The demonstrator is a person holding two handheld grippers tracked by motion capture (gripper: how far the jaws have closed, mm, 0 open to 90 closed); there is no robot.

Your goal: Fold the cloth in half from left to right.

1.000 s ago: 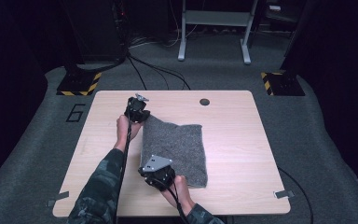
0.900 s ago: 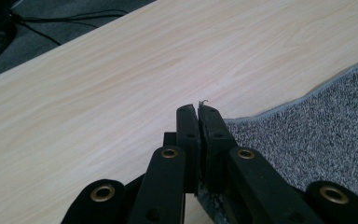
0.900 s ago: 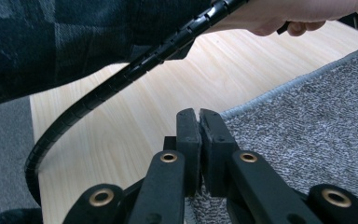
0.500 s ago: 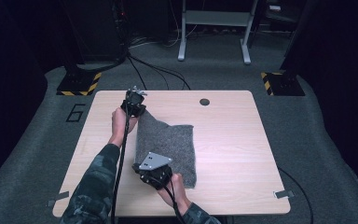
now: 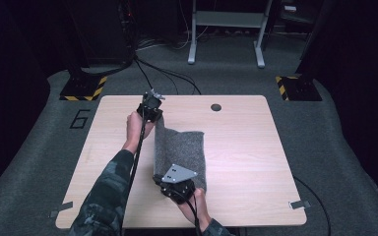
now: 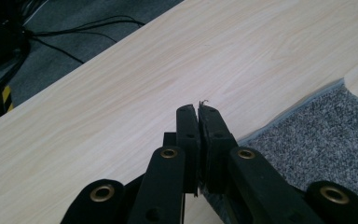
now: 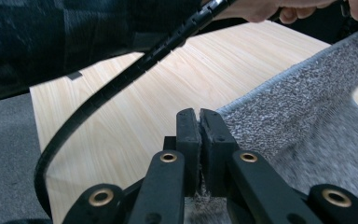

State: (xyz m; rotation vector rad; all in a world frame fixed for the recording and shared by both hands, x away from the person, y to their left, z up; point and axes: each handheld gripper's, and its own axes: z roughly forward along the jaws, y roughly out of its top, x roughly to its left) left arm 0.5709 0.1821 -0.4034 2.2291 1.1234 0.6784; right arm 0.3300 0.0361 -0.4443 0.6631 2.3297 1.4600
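Observation:
A grey felt cloth lies on the light wooden table, its left edge lifted off the surface. My left gripper pinches the cloth's far left corner, jaws shut on it. My right gripper pinches the near left corner, jaws shut on the fabric. In the left gripper view the jaws meet on a thin bit of cloth, which spreads to the right. In the right gripper view the jaws grip the cloth's edge, which rises away to the upper right.
A small dark round hole sits near the table's far edge. The left gripper's black cable crosses the right gripper view. Grey carpet, cables and black-and-yellow marked stand bases surround the table.
Both grippers have lifted the cloth's left edge and carried it rightward, so the cloth now looks narrower and partly raised off the table.

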